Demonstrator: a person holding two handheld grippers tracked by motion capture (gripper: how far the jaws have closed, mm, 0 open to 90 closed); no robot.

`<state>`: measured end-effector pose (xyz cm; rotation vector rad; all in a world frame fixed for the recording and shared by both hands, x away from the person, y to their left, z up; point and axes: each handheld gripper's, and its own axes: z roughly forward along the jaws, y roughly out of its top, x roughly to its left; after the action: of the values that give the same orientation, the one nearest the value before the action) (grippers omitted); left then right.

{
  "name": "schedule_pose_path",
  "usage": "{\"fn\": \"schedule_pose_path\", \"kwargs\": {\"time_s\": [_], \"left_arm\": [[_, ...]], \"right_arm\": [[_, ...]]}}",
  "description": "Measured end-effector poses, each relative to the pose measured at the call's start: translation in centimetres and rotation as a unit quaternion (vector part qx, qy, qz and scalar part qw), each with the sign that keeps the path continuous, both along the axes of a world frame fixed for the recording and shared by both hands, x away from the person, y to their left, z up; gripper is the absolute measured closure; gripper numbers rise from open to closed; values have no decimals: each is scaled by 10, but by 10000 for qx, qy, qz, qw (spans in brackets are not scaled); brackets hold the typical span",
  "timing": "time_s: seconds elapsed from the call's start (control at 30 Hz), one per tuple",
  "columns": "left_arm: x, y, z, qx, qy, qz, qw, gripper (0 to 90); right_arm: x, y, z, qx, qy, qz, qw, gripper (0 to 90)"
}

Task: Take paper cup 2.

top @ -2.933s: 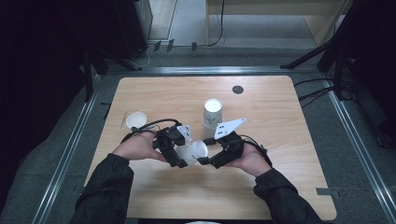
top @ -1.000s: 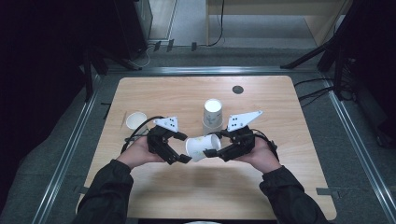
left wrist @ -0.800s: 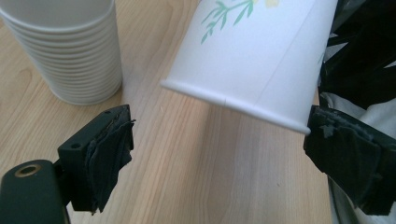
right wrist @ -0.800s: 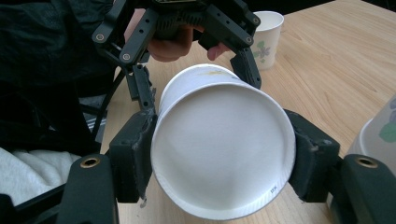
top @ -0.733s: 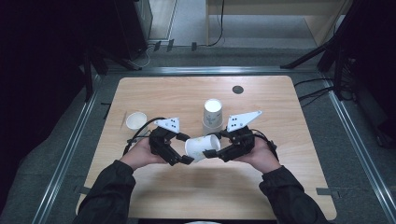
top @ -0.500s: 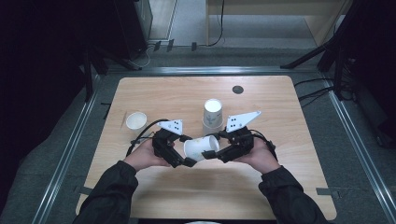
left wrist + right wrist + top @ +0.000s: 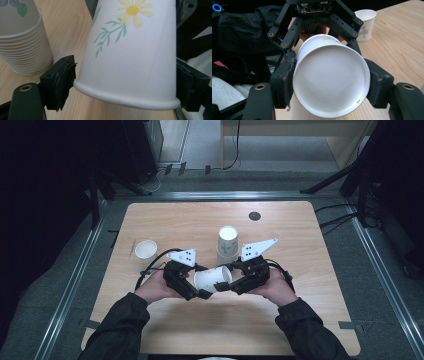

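A white paper cup printed with a daisy lies on its side between my two grippers, above the table's near middle. My left gripper is shut on the cup at its rolled rim, one pad against each side. From the opposite side, my right gripper is shut on the cup near its base, which faces that camera. The left gripper shows beyond the cup in the right gripper view.
A stack of upside-down paper cups stands just beyond the grippers. A single upright cup sits on the wooden table at the left. A small dark disc lies near the far edge.
Since 2.9 s ago both grippers have risen a little with the cup held between them. Over the last second they have barely moved.
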<state>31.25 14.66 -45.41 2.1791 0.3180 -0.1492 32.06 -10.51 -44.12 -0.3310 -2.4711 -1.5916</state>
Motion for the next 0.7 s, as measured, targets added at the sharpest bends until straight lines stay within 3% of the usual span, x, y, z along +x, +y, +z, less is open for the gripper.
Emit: {"fn": "schedule_pose_path", "kwargs": {"time_s": [0.13, 0.57, 0.7], "left_arm": [[-1, 0, 0, -5, -63, -78, 9999, 204], [-1, 2, 1, -24, -114, -66, 9999, 232], [0, 4, 1, -19, -65, -30, 10000, 232]], "right_arm": [[0, 1, -1, -25, 36, 5, 10000, 343], [2, 1, -2, 7, 107, 5, 9999, 338], [1, 2, -1, -19, -16, -38, 10000, 285]]}}
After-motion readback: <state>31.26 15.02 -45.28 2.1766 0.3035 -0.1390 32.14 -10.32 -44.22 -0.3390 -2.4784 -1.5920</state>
